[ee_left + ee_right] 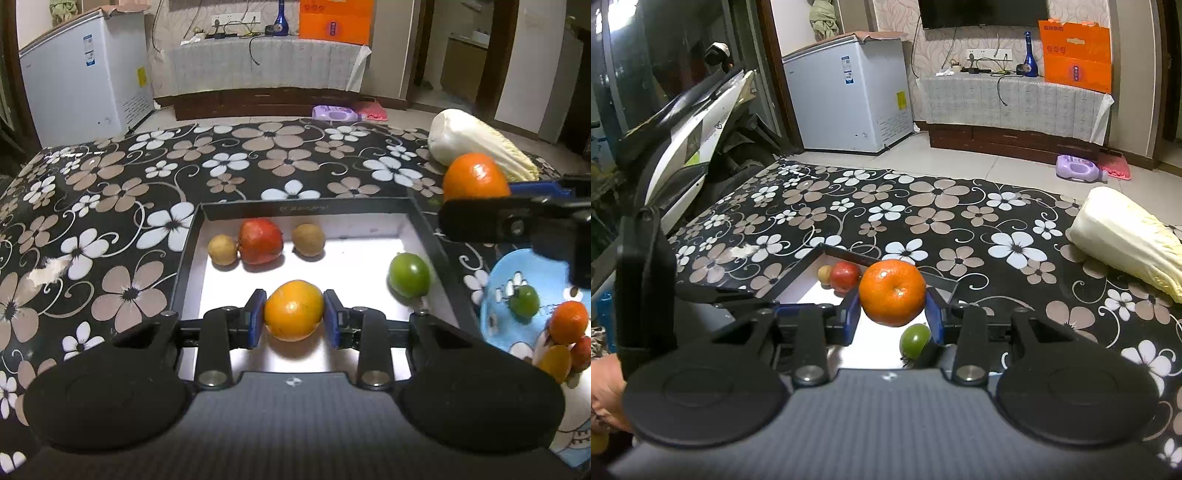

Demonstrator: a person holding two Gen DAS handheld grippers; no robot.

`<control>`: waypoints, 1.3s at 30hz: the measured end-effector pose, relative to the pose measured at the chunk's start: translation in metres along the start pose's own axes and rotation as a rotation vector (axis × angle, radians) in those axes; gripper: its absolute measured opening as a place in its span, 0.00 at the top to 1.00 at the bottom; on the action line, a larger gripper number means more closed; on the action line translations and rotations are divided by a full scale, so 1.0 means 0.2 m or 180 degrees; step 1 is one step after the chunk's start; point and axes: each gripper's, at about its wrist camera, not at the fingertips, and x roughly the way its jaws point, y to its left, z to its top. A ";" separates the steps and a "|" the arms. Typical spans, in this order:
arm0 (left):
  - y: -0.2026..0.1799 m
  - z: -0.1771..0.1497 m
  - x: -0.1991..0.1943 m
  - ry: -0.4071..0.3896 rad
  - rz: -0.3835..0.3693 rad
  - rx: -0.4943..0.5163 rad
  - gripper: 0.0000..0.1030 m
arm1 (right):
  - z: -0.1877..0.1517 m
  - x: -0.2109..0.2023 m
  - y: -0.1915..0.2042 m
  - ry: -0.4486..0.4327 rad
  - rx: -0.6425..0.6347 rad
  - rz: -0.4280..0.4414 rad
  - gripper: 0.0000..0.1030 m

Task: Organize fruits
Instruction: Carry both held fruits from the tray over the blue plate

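My left gripper (294, 317) is shut on a yellow-orange fruit (293, 314), held low over the white tray (369, 258) with a black rim. In the tray lie a red fruit (259, 240), two small brown fruits (222, 250) (307, 240) and a green fruit (409, 275). My right gripper (892, 302) is shut on an orange (892, 291), held above the tray's right side. It also shows in the left wrist view (474, 177). The tray (827, 291), red fruit (844, 276) and green fruit (915, 340) show below it.
A blue bowl (498, 295) right of the tray holds several small fruits. A napa cabbage (476, 140) lies at the table's far right, also in the right wrist view (1126, 236). The flowered tablecloth (221, 162) covers the table. A freezer (849, 96) and a scooter (683, 136) stand beyond.
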 end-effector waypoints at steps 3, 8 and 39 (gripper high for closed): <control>-0.03 0.00 -0.04 -0.0031 0.0004 0.0039 0.63 | -0.01 -0.02 0.02 -0.0020 0.0003 -0.0002 0.61; -0.05 0.00 -0.08 -0.0052 0.0013 0.0052 0.63 | -0.03 -0.07 0.04 -0.0096 0.0064 -0.0014 0.61; -0.26 0.02 -0.22 -0.0200 -0.0138 0.0170 0.63 | -0.14 -0.32 -0.05 -0.0322 0.0376 -0.0078 0.60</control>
